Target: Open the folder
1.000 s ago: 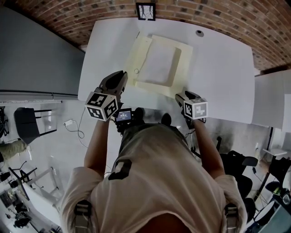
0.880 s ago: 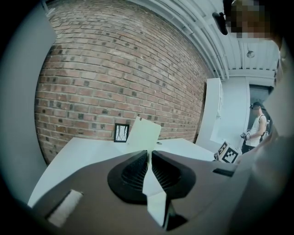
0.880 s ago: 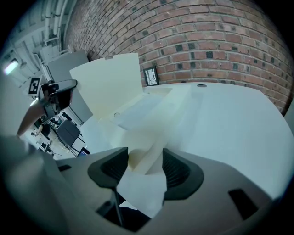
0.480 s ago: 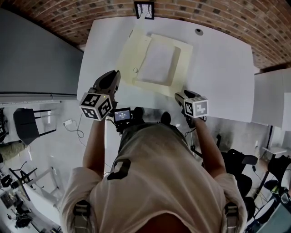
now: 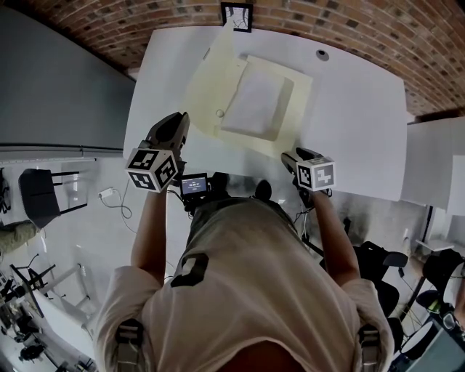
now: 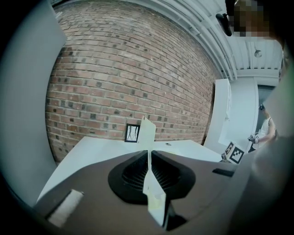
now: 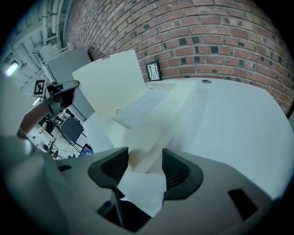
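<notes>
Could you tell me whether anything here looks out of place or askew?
Nothing looks wrong. The folder lies slightly askew on the table, its cover standing up, pinched in the left hand-held gripper, which suits opening it.

No legible words, brand names or numbers anywhere. Only black-and-white square code markers, patterns without letters, on the cube faces of the left gripper [image 5: 179,118] and of the right gripper [image 5: 285,155]. Another black-framed marker card [image 5: 237,16] at the far edge of the white table [image 5: 363,109], against the brick wall [image 5: 327,22]: thin dark branching lines on white, not decipherable. On the small screen [image 5: 194,184] at the person's chest, a few bright lines, too small to read. On the back of the shirt [image 5: 247,290], a dark emblem [image 5: 190,270], no letters made out.
</notes>
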